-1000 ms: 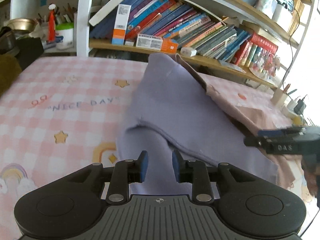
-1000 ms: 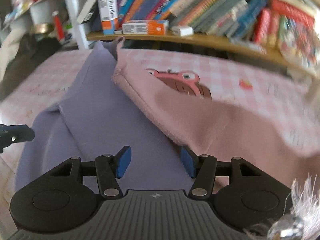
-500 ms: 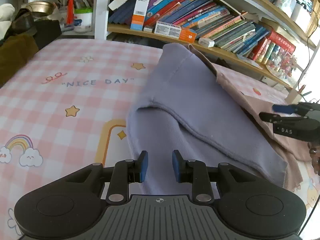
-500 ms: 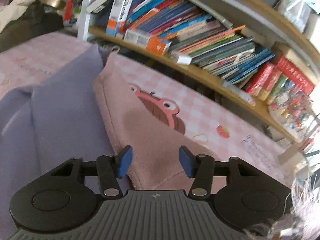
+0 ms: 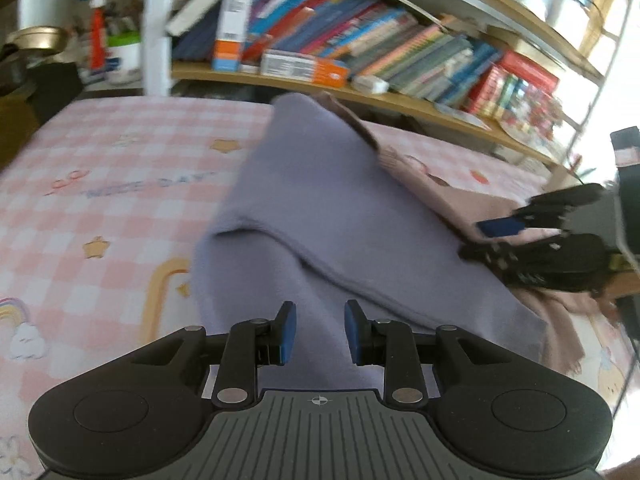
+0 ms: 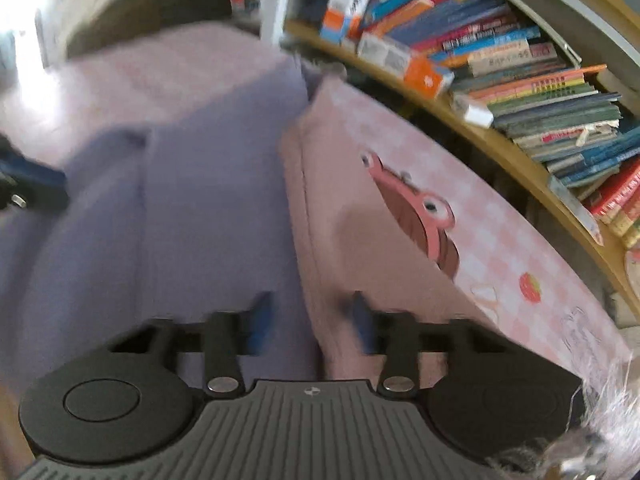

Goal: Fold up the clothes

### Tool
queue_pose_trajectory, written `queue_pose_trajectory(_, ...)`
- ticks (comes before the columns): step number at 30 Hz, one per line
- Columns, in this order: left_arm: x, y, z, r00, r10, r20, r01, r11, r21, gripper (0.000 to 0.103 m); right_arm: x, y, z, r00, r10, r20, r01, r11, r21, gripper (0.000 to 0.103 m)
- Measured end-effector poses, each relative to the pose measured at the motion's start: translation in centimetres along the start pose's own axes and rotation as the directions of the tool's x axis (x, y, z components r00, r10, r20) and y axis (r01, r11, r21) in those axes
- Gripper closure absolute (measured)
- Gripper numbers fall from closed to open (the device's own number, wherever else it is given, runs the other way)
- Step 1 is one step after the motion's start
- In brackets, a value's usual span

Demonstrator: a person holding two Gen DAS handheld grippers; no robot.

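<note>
Both grippers, left (image 5: 318, 332) and right (image 6: 308, 320), fingers apart, empty; hovering over lilac garment (image 5: 320, 208) overlapping pink garment (image 6: 360, 240), likely choosing grasp edges.

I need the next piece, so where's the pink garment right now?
The pink garment lies on the checked table, to the right of the purple garment, below the bookshelf.
</note>
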State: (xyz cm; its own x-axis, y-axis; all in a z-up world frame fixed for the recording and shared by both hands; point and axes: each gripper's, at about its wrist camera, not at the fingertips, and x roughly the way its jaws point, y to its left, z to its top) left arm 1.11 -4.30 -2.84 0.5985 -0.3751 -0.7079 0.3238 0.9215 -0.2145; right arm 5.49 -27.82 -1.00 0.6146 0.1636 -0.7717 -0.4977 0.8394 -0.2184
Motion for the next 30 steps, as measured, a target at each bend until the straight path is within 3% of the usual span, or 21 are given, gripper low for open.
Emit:
queue_pose_trajectory(3,0.4,-0.7,0.0,1.0,-0.012,-0.015,0.013,1.0,0.018,0.076,0.0,-3.1,0.0,1.0,-0.005,0.03,0.003,0.998,0.063,0.096)
queue_pose_trajectory(7,0.5,-1.4,0.3,1.0,-0.017,-0.018,0.018,0.999,0.041,0.076,1.1,-9.0,1.0,0.988,-0.148,0.053,0.136,0.975,0.177,0.097)
queue_pose_trajectory(12,0.0,-2.8,0.6,1.0,-0.023,-0.015,0.024,0.996,0.086,0.076,3.5,-15.3,2.3,0.934,-0.358,0.008,0.341,0.894,0.293,0.095)
queue_pose_trajectory(13,0.0,-3.0,0.6,1.0,-0.027,-0.015,0.028,0.995,0.094,0.076,4.3,-16.0,2.3,0.929,-0.37,-0.019,0.36,0.887,0.29,0.081)
queue_pose_trajectory(14,0.1,-3.3,0.6,0.999,-0.031,-0.015,0.032,0.994,0.102,0.076,5.1,-16.4,2.2,0.926,-0.374,-0.049,0.372,0.884,0.283,0.05)
queue_pose_trajectory(15,0.1,-3.5,0.7,0.999,-0.035,-0.015,0.036,0.993,0.11,0.076,5.3,-16.6,1.9,0.929,-0.367,-0.056,0.367,0.886,0.283,0.042)
queue_pose_trajectory(20,0.4,-4.8,0.7,0.998,-0.055,-0.015,0.057,0.987,0.149,0.076,2.9,-15.4,-0.1,0.946,-0.324,-0.009,0.308,0.89,0.336,0.042)
queue_pose_trajectory(25,0.7,-6.2,0.8,0.997,-0.077,-0.018,0.079,0.978,0.191,0.076,-2.6,-10.7,-3.3,0.957,-0.28,0.07,0.231,0.888,0.397,0.039)
queue_pose_trajectory(30,2.0,-9.0,0.7,0.992,-0.122,-0.043,0.129,0.954,0.271,0.076,-6.5,-5.4,-8.0,0.972,-0.232,0.047,0.185,0.871,0.455,0.04)
